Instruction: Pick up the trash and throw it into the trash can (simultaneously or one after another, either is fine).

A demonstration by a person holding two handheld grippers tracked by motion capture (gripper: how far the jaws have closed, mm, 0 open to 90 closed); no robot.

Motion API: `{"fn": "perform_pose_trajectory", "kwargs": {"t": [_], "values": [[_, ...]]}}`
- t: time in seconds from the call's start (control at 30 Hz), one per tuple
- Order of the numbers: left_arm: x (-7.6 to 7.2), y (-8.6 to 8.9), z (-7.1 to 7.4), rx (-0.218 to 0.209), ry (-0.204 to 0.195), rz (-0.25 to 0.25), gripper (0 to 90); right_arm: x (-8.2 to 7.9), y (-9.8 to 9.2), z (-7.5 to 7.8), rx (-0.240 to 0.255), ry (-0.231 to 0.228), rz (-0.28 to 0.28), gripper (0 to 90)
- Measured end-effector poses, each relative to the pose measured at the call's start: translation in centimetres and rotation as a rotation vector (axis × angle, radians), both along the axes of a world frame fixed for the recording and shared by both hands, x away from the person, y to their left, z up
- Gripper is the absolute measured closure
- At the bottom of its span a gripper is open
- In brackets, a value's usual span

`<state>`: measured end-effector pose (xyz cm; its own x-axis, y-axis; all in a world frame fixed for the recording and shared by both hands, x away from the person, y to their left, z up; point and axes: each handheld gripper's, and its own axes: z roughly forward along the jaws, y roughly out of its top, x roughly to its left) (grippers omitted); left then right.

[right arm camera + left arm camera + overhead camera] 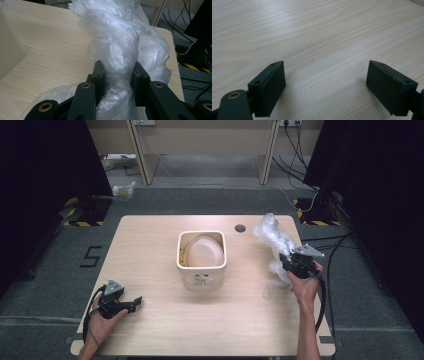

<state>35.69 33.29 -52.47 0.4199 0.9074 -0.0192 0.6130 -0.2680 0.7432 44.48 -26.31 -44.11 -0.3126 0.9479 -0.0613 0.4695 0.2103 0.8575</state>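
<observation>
Right gripper (289, 261) clamped on crumpled plastic bag (274, 239), raised at the table's (150, 330) right edge. Left gripper (131, 303) jaws apart, idle. Pickup step; next, likely carry toward the bin (201, 265), keeping grip

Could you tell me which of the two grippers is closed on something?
The right gripper: its jaws pinch the crumpled clear plastic bag, while the left gripper stands open over the bare table.

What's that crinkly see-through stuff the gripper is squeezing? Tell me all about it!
It is a clear plastic bag, thin, shiny and crumpled into a bunch. The right gripper pinches it between its black fingers, near the table's right edge. Its top sticks up, while its lower end trails down beside the hand.
</observation>
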Motion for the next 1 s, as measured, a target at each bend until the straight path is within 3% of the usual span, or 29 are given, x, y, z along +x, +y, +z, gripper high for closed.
{"fn": "perform_pose_trajectory", "kwargs": {"t": [0.5, 1.0], "values": [[0.0, 0.0, 0.0, -0.001, -0.001, -0.001, 14.9, -0.8, 1.0, 1.9, -0.003, -0.059, 0.041, 70.2], [0.0, 0.0, 0.0, -0.002, 0.000, -0.001, 14.9, -1.3, 2.1, 2.7, 0.012, -0.079, 0.078, 70.2]]}}
